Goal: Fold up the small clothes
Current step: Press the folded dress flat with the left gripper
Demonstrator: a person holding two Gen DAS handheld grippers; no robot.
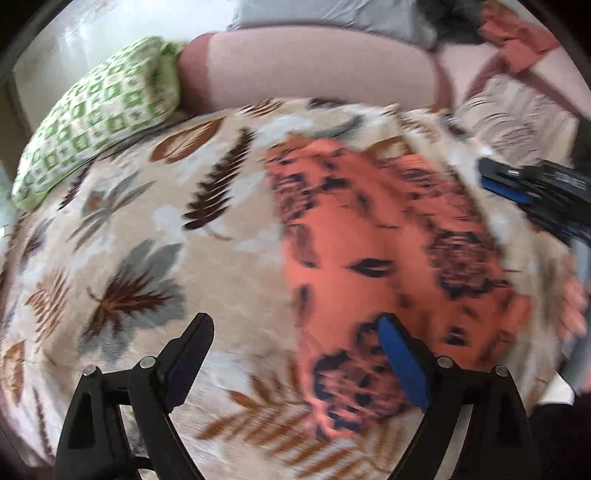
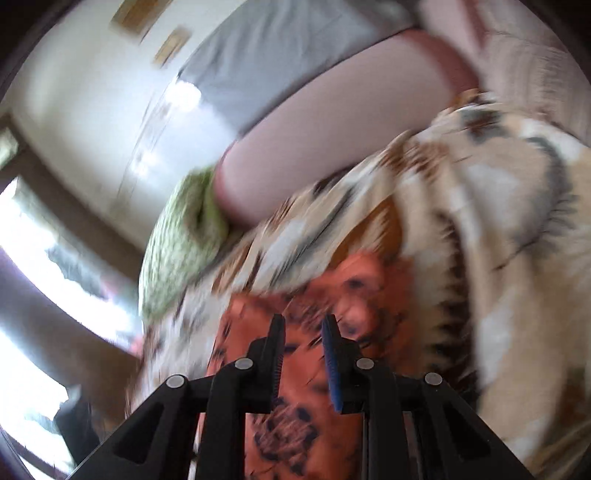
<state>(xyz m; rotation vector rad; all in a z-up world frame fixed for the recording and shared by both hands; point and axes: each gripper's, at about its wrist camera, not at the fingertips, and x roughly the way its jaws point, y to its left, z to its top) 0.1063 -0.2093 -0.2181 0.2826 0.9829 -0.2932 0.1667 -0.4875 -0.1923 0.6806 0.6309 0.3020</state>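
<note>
The left gripper (image 1: 295, 350) is hanging with its jaws spread wide and nothing between them, pointing steeply down over the near end of the orange flowered garment (image 1: 388, 258), which is lying flat on the leaf-print blanket (image 1: 147, 240). In the right wrist view, the right gripper (image 2: 303, 347) is standing with its jaws drawn close but a narrow gap showing; the garment (image 2: 295, 424) is lying behind that gap, and blur hides whether any cloth is pinched. From the left wrist view, the right gripper (image 1: 532, 184) is reaching in from the right edge, with a hand (image 1: 574, 302) below it. One garment is spread here. Farther back, one green-checked pillow (image 1: 99, 114) is resting against a pink cushion (image 1: 306, 66), with more orange cloth (image 1: 513, 29) beyond.
</note>
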